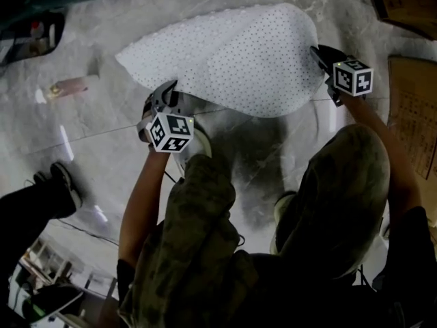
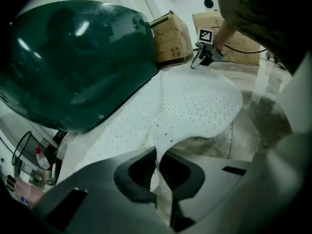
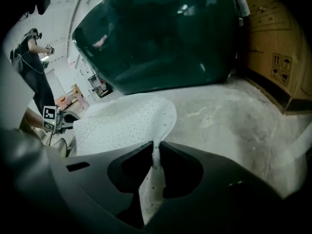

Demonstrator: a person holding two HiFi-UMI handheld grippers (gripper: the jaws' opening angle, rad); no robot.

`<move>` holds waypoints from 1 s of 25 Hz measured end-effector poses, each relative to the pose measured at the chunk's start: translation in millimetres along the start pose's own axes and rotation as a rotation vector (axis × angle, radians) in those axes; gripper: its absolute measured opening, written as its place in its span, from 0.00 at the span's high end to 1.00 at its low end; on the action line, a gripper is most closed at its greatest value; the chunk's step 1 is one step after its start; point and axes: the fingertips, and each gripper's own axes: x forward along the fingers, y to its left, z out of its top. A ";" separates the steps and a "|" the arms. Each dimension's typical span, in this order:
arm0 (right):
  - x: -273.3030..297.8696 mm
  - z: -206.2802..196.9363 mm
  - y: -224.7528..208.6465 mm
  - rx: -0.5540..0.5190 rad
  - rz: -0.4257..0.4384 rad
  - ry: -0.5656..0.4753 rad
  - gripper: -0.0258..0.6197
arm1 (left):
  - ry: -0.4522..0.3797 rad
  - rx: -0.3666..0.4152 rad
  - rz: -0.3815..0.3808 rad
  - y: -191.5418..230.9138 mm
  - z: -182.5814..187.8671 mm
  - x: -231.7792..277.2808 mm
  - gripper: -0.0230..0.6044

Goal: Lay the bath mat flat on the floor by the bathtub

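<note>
Bath mat [image 1: 232, 60], white w/ small holes, was spread on the grey floor [image 1: 102, 149] right beside the dark green bathtub [image 2: 73, 62], partly raised, not yet flat. L gripper [image 2: 157, 155] was clamped on the mat's edge on the side away from the tub, jaws pressed together on it. R gripper [image 3: 156, 152] pinched the other corner, also away from the tub. Cardboard boxes [image 2: 170, 38] stood near the tub's end.

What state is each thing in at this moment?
mat: pinched at two edges, bowed, not yet flat on the floor.
left gripper: shut on the mat.
right gripper: shut on the mat.
box: closed.
</note>
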 end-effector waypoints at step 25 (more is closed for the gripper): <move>28.2 61.7 -107.2 -0.102 -0.327 0.074 0.65 | -0.003 0.240 -0.319 -119.0 37.0 -20.6 0.70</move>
